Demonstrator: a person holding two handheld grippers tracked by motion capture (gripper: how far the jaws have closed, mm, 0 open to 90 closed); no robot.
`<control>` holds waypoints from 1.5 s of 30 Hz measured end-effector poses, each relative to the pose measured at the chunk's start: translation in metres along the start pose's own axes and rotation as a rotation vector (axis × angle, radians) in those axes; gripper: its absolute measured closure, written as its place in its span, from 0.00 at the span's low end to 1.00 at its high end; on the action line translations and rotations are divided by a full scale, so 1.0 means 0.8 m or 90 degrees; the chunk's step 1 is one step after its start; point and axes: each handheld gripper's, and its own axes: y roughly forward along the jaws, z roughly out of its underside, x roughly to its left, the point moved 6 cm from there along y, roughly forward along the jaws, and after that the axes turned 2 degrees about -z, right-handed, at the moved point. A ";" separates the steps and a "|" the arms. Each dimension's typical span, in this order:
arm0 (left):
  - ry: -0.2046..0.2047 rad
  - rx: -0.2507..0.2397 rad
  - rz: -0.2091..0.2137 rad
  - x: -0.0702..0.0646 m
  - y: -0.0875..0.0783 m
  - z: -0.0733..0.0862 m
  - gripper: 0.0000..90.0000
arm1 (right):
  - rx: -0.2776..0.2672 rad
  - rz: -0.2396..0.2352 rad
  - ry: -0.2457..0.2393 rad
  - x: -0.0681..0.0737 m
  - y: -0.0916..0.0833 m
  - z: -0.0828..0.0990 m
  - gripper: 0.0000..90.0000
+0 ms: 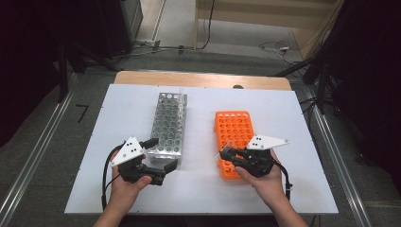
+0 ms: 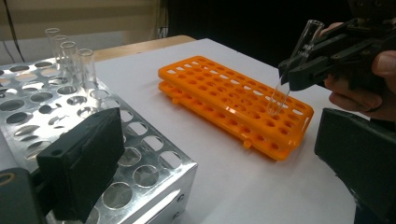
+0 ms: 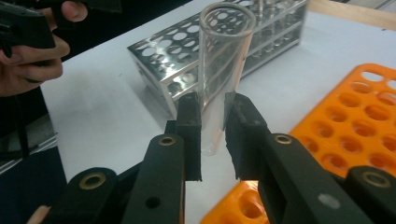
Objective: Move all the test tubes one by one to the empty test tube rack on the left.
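Left gripper (image 1: 163, 171): nearest to me on the left; I hold it low at the near end of the metal rack, its jaws spread apart with nothing between them.
Left jaw pads (image 2: 81, 168): in the left gripper view one black pad sits over the near corner of the metal rack, the other stands well off to the right above the white board.
Right gripper (image 1: 226, 154): on my right, clenched on a glass test tube, jaws pointing left over the near left corner of the orange rack.
Test tube (image 3: 223, 70): clear and empty, open mouth up, tilted; I see it pinched between both pads about mid-length, and its rounded bottom hangs just above the holes at the near end of the orange rack.
Orange rack (image 1: 235, 127): right of centre on the board, running from near to far; its holes look empty.
Metal rack (image 1: 169, 124): left of centre, shiny, parallel to the orange one and apart from it.
Tubes in metal rack (image 2: 70, 58): a few clear tubes stand upright at its far end.
White board (image 1: 118, 123): covers the tabletop under both racks.
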 end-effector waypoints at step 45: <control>0.042 0.014 0.126 -0.072 0.044 -0.003 0.71 | 0.064 -0.084 -0.084 0.081 0.060 0.002 0.82</control>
